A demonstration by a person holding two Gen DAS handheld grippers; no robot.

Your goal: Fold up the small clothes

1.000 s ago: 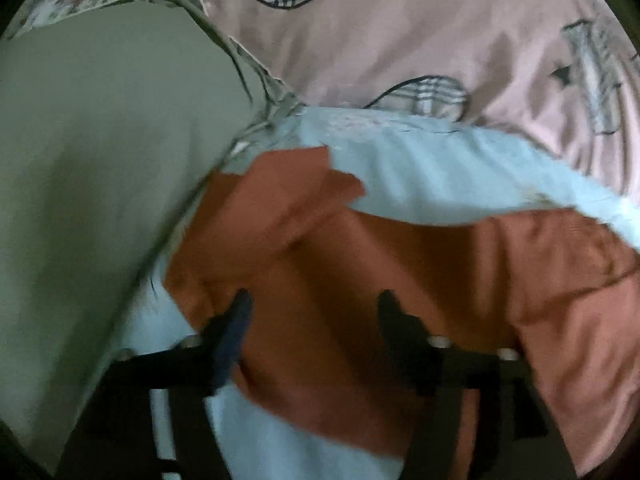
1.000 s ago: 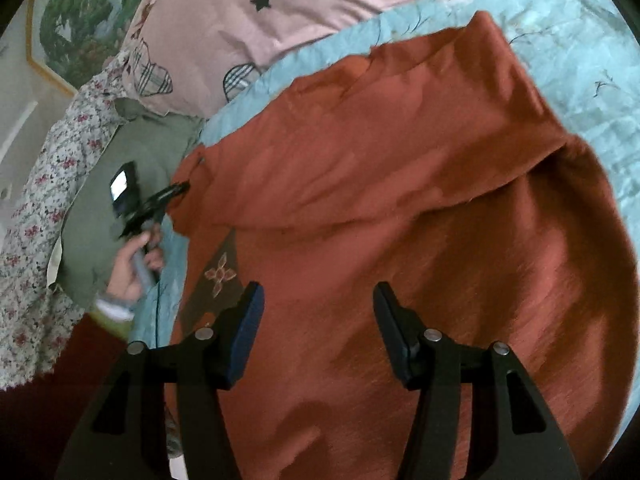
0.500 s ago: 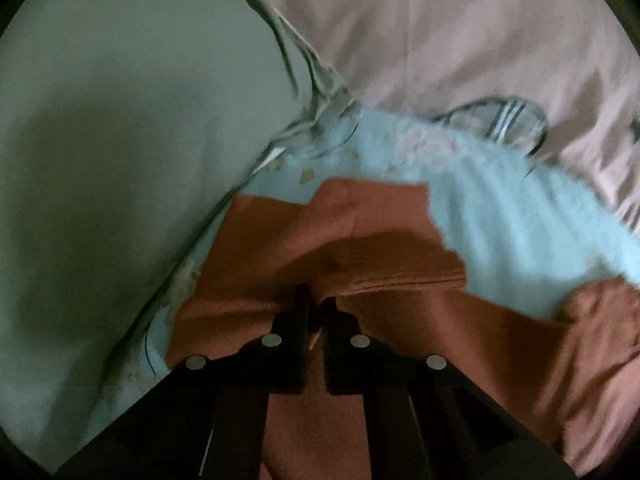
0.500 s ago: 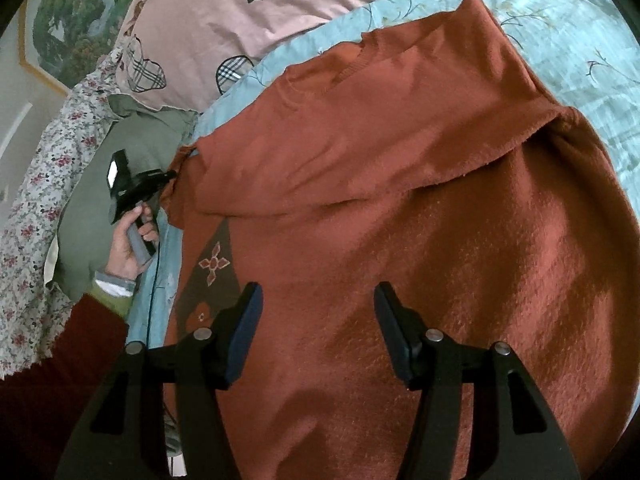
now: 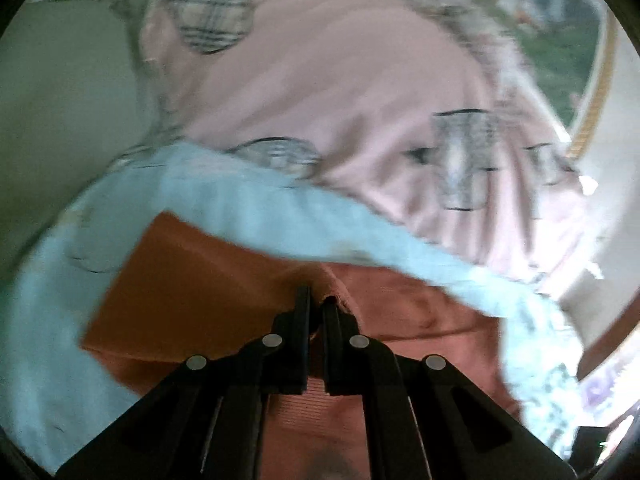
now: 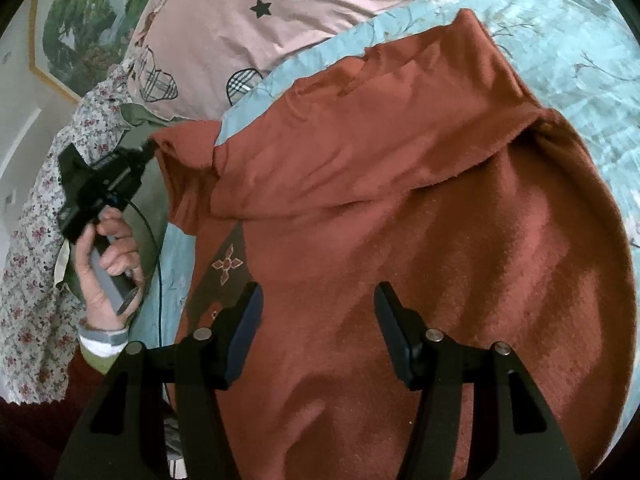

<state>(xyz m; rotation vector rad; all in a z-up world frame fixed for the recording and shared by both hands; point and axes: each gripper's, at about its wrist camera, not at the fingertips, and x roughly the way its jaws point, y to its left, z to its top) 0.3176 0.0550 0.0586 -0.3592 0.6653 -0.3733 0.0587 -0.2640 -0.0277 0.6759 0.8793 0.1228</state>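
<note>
A rust-orange sweater [image 6: 400, 184] lies spread on a light blue floral sheet [image 6: 580, 52], with its right sleeve folded across the chest. My left gripper [image 5: 316, 300] is shut on the sweater's left sleeve end [image 5: 200, 292] and holds it lifted off the sheet; it also shows in the right wrist view [image 6: 150, 146], held in a hand at the sweater's left side. My right gripper [image 6: 318, 296] is open and empty, hovering over the sweater's lower body.
A pink pillow with plaid hearts [image 6: 248, 20] lies beyond the sweater. An olive green cloth [image 5: 60, 100] and a floral cover [image 6: 32, 248] lie to the left. A framed landscape picture [image 6: 80, 20] hangs behind.
My left gripper closed on the left sleeve end and has lifted it up from the sheet. My right gripper stayed open over the sweater body.
</note>
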